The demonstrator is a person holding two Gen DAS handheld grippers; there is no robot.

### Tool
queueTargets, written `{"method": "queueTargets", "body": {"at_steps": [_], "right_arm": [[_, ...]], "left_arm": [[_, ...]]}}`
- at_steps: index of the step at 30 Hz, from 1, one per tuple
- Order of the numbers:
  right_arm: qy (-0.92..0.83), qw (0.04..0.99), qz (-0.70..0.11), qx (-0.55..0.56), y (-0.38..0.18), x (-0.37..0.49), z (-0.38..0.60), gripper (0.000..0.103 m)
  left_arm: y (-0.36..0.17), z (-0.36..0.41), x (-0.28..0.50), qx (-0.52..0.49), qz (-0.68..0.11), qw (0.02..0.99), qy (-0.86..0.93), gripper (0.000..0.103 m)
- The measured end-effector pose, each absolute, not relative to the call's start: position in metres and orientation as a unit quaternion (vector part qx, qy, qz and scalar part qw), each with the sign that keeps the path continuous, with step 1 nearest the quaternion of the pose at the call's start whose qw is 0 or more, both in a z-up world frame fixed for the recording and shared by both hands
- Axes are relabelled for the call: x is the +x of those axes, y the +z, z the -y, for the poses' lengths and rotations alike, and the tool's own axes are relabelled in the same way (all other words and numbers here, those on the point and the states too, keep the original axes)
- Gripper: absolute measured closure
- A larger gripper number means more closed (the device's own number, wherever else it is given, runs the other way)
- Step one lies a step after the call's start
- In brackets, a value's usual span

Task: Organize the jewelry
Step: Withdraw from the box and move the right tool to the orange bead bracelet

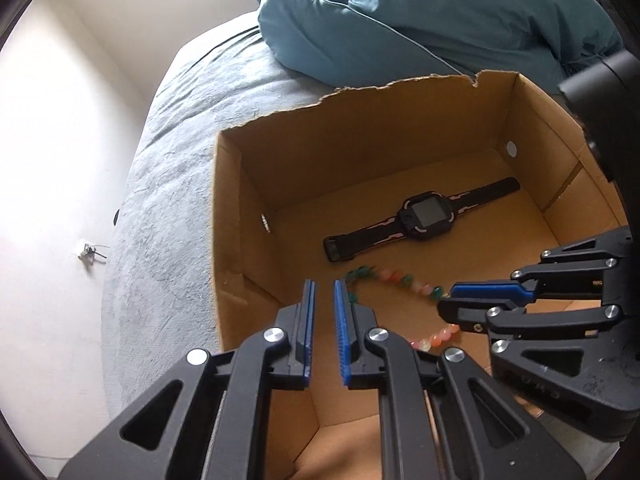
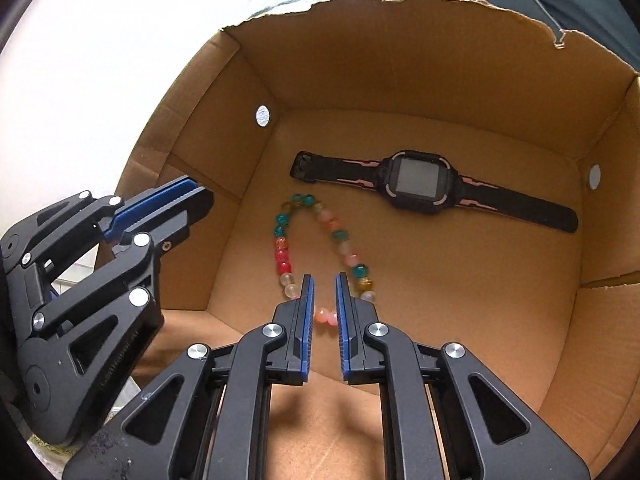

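Observation:
An open cardboard box point(image 1: 360, 148) point(image 2: 400, 60) stands on a bed. On its floor lie a black watch point(image 1: 426, 218) point(image 2: 418, 182) with pink strap markings and a looped bracelet point(image 1: 400, 278) point(image 2: 282, 256) of coloured beads. My right gripper point(image 2: 324, 276) point(image 1: 446, 300) points down over the bracelet's near end; its jaws stand a little apart, with pink beads showing in the gap and not pressed. My left gripper point(image 1: 324, 282) point(image 2: 200, 192) hangs inside the box's left side, jaws narrowly apart and nothing between them, just beside the bracelet's teal beads.
The box sits on a blue-grey bedsheet point(image 1: 168, 160). A teal duvet point(image 1: 440, 20) is bunched up behind it. A white wall point(image 1: 60, 120) runs along the bed's left side. The box's far rim point(image 2: 440, 0) is torn and jagged.

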State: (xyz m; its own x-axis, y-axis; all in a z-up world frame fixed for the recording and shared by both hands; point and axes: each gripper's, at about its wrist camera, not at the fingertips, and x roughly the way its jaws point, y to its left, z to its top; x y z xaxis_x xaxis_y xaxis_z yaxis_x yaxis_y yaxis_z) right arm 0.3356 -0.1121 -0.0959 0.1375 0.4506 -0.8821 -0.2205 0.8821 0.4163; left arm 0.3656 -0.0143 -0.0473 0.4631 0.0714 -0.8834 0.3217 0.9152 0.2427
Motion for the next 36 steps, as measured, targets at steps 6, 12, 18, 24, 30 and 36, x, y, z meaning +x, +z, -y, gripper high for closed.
{"method": "queueTargets", "body": {"at_steps": [6,12,18,24,30,36], "right_arm": [[0.226,0.768,-0.59,0.104,-0.074,0.323,0.124,0.08],[0.239,0.821,-0.508,0.101,-0.015,0.276,0.153,0.069],[0.244,0.871,-0.418,0.085,0.039,0.206,0.197,0.069],[0.225,0.893,-0.378,0.092,0.032,0.142,0.235,0.069],[0.19,0.885,-0.41,0.109,-0.011,0.104,0.26,0.069],[0.19,0.87,-0.444,0.101,-0.049,0.096,0.257,0.068]], "left_arm": [[-0.021,0.006,0.35,0.158,-0.483,0.858,-0.079,0.093],[0.025,-0.007,0.301,0.116,-0.423,0.894,-0.091,0.092],[0.049,-0.02,0.23,0.075,-0.368,0.92,-0.116,0.088],[0.029,-0.02,0.176,0.034,-0.356,0.922,-0.145,0.087],[-0.021,-0.005,0.161,0.007,-0.383,0.909,-0.165,0.087],[-0.068,0.012,0.158,0.008,-0.402,0.899,-0.171,0.087]]}}
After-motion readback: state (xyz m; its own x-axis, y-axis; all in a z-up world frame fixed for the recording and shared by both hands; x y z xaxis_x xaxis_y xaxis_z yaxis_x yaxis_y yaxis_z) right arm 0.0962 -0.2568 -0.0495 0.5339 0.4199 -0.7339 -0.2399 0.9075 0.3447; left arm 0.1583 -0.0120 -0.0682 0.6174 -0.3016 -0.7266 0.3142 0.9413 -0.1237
